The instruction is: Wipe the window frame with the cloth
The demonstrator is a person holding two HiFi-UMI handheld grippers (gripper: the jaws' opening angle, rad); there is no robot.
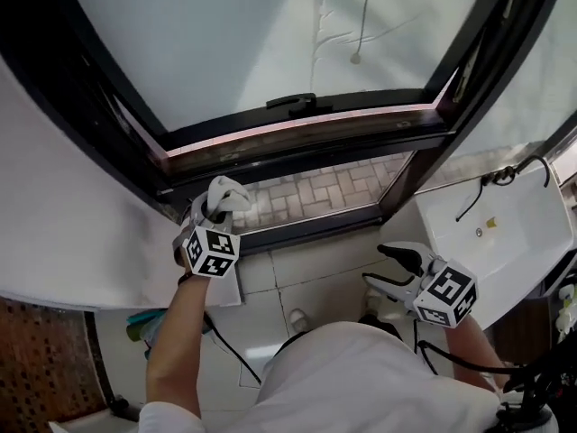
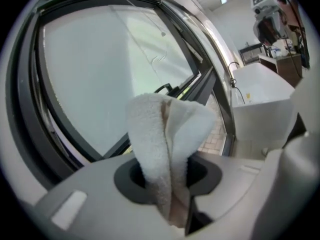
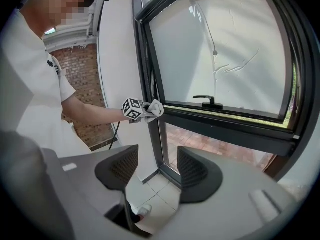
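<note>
Readable text: none from where I stand | left marker cube (image 1: 211, 253), on the left gripper (image 1: 223, 197): black-and-white squares only, no letters or digits | right marker cube (image 1: 448, 293), on the right gripper (image 1: 379, 265): likewise just square patterns | person's sleeve (image 3: 55, 76): small dark print, too tiny to make out

The cloth (image 2: 165, 134) is white and fluffy, folded into a thick wad that stands up out of the left claw (image 2: 167, 181), whose jaws are clamped on its lower end. It sits at the lower left corner of the window frame (image 1: 297, 141), a dark metal frame around frosted glass; whether they touch cannot be told.
</note>
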